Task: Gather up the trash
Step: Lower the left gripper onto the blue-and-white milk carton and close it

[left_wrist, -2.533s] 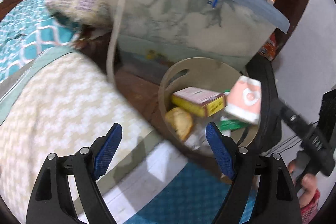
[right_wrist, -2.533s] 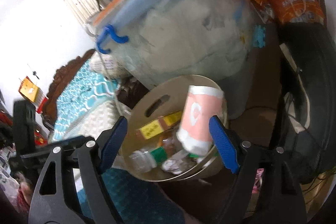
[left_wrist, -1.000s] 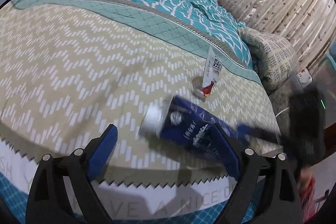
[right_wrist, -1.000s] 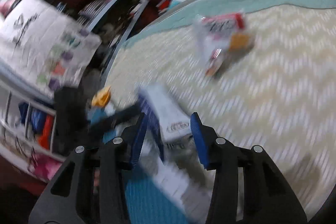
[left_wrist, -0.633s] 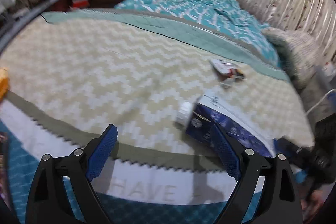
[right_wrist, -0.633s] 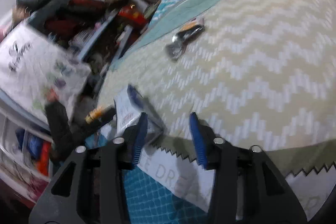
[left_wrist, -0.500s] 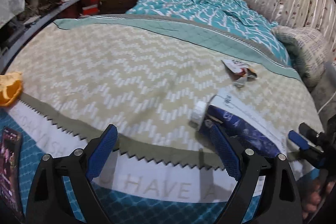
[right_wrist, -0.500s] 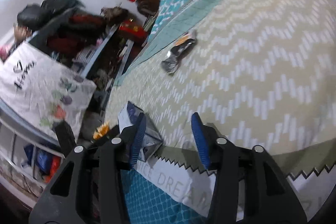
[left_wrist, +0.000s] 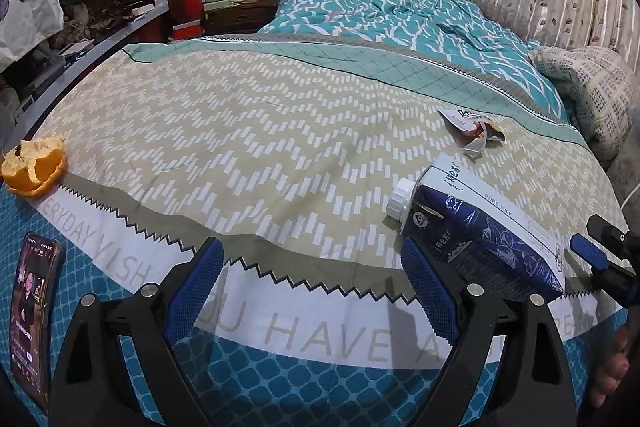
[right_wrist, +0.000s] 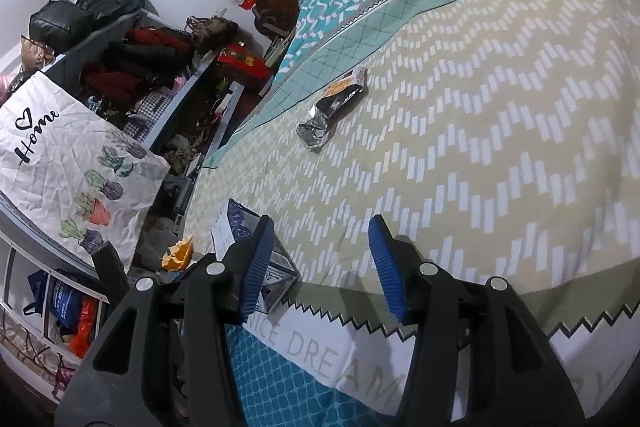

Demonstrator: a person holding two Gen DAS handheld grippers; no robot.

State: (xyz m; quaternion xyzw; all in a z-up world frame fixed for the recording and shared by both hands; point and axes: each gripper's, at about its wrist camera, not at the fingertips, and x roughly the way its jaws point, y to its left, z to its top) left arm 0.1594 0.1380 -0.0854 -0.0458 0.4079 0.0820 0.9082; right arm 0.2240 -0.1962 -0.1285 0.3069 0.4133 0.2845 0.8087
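Spreading apart, my right gripper [right_wrist: 320, 263] holds nothing; my left gripper [left_wrist: 312, 287] hangs released. Just beside the right one lies a milk carton [left_wrist: 480, 231] — navy and white, white-capped — on the bedspread [left_wrist: 248, 147]; beyond, a torn wrapper [right_wrist: 336, 103].

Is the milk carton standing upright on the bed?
No, the milk carton lies on its side on the bed, cap pointing sideways.
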